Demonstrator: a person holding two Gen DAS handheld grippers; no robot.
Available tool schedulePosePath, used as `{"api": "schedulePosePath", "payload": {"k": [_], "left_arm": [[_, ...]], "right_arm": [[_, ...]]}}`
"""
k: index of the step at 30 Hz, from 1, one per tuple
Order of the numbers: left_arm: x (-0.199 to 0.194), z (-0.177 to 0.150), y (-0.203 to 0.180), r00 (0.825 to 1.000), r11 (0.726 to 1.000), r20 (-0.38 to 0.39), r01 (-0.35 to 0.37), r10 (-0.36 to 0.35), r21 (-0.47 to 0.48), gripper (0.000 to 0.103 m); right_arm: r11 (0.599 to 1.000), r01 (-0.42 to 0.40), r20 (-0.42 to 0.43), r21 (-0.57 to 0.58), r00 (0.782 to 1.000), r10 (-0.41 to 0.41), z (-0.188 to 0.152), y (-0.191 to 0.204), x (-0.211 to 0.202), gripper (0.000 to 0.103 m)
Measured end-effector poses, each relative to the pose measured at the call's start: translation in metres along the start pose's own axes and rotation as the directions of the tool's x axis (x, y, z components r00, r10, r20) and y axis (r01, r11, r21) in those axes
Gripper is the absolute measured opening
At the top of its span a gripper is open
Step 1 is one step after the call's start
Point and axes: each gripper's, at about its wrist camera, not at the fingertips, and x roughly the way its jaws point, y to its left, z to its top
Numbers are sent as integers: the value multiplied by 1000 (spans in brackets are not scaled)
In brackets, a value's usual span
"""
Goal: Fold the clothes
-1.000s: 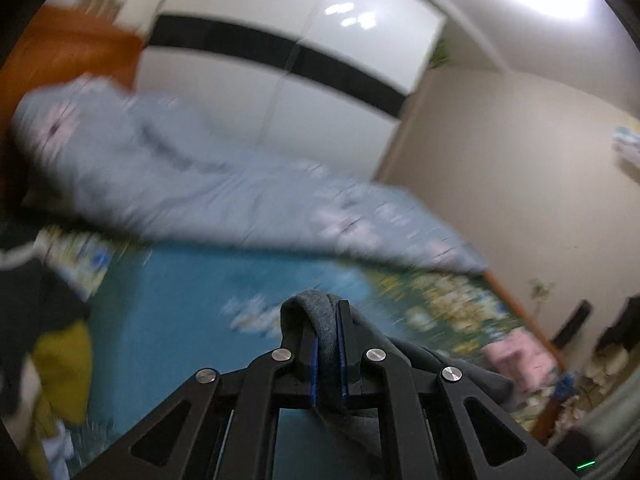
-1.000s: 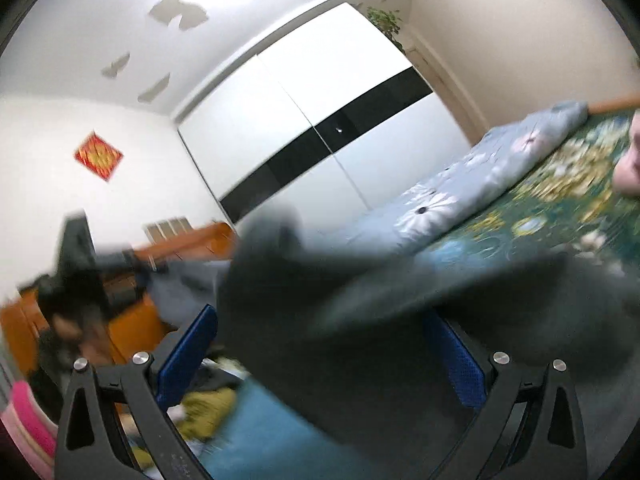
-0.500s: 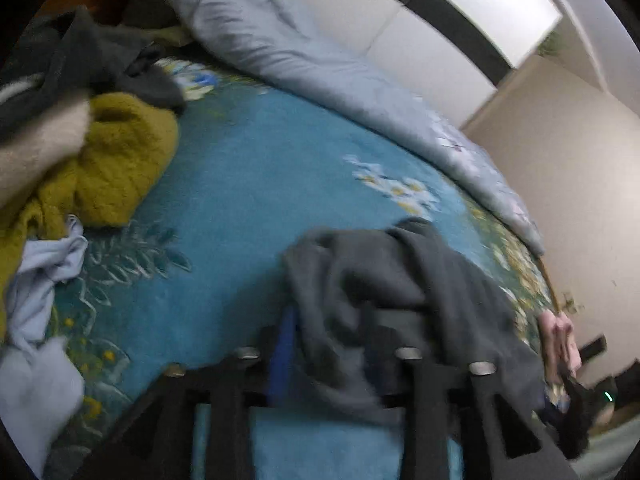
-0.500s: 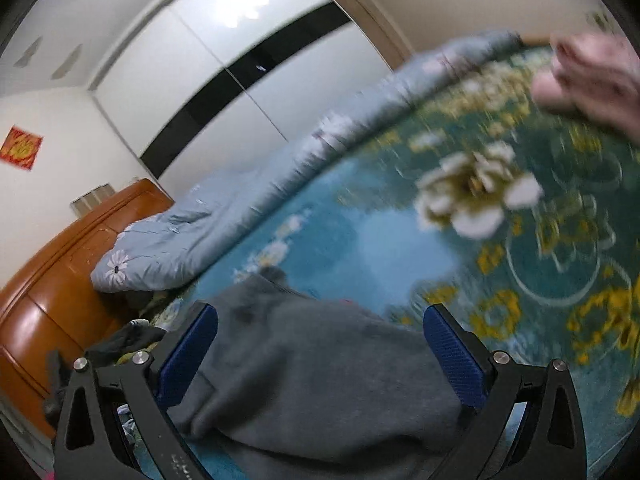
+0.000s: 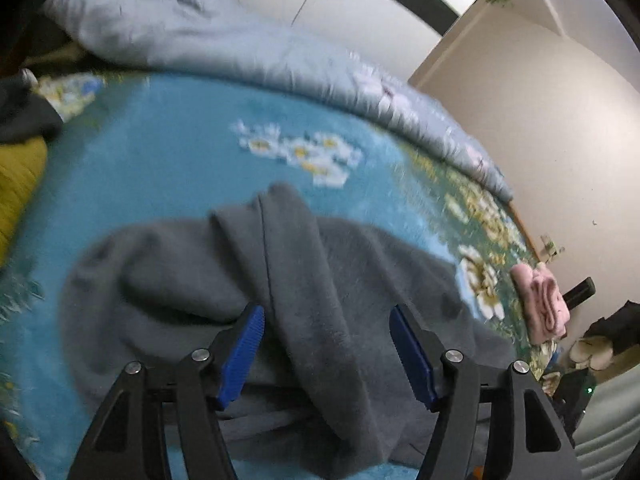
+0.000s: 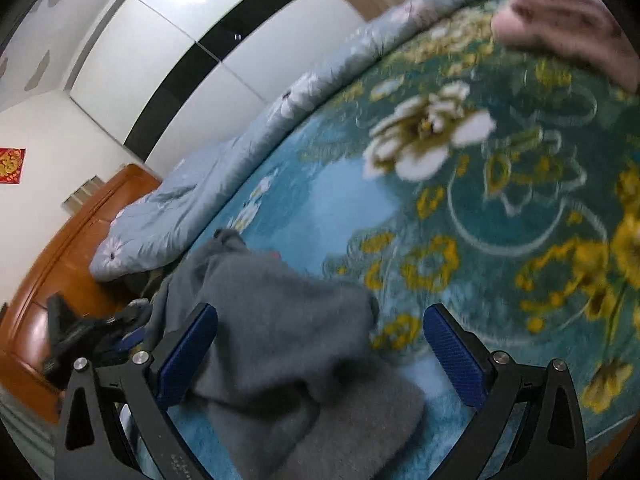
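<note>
Left gripper [image 5: 326,354]: jaws apart, gripping nothing; a ridge of the sweater runs between them.
Right gripper [image 6: 320,354]: jaws wide, nothing held.
Sweater [image 5: 224,276]: grey, crumpled, near edge of blue bedspread [image 5: 168,168].
Quilt [image 5: 224,44]: far side.

dim indoor light | motion blur throughout | fisheye edges dark | wardrobe [image 6: 192,32] glare

Bare floral bedspread [image 6: 500,208] right of grey garment [image 5: 280,288] | rolled quilt [image 5: 248,52] blocks beyond it | pink folded clothes [image 5: 542,300] far right.
</note>
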Motion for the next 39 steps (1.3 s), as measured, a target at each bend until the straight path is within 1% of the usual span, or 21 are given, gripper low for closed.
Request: {"api": "schedulePosePath", "payload": {"k": [2,5,6,7,9,10,11,12,15,19,22,24,25,26,28,29,30,31,32,36,39], "left_arm": [[11,-4,1,1000,1000,-18,3,-3,-13,69],[15,-4,0,1000,1000,-3,29,-29,3,67],[13,-3,-1,999,999,7,43,-43,7,58],[12,-1,-1,998,998,15,59,-59,14,36],[11,4,-4,999,998,19,48,-49,37,14],[12,6,-6,999,998,18,37,-38,51,9],[11,9,-7,999,997,16,37,-38,61,9],[12,13,-8,999,997,15,50,-51,65,7],[10,36,-11,996,995,38,83,-85,58,6],[3,94,-34,988,991,116,95,-106,90,6],[-10,145,-57,976,988,160,136,-147,74,6],[-35,174,-76,953,979,230,180,-198,97,6],[-49,181,-84,936,972,267,199,-227,128,6],[-69,187,-93,913,960,313,218,-264,174,6],[-98,187,-101,872,939,370,242,-321,245,6],[-107,183,-101,860,931,384,244,-337,270,6],[-112,177,-98,855,926,388,240,-344,291,6],[-114,169,-93,855,922,385,239,-348,304,6],[-111,159,-85,862,922,372,237,-345,305,6],[-84,104,-41,902,943,319,212,-289,255,6],[-59,53,-3,935,962,253,209,-250,179,6]], "right_arm": [[1000,-9,-27,-7,1000,8,-3,-4,1,103],[999,-49,-38,-15,998,48,-4,-3,-3,102],[998,-64,-41,-8,997,64,-4,-3,-3,101],[997,-79,-45,-2,996,79,-4,-2,-3,98],[994,-110,-51,12,993,110,-3,-1,-3,80],[993,-119,-53,20,991,120,-2,-1,-3,75],[992,-118,-53,31,991,120,-1,-2,-2,63],[992,-121,-52,40,991,123,1,-3,-2,46],[993,-115,-66,29,991,116,13,2,0,28],[991,-73,-82,-109,995,64,57,32,11,21],[971,-25,-19,-238,1000,21,110,65,10,19],[957,3,48,-290,999,11,143,84,-1,18],[949,18,82,-316,997,8,159,94,-6,18],[940,35,115,-340,993,5,175,104,-12,18],[919,72,189,-387,982,3,203,123,-25,18],[909,91,227,-406,974,4,208,129,-35,18],[900,102,249,-423,969,7,208,132,-41,18],[893,109,254,-437,967,7,203,132,-43,18],[887,109,237,-448,972,1,192,127,-41,18],[864,104,166,-492,986,-25,146,108,-33,18],[858,92,58,-505,996,-73,101,83,-17,18]]}}
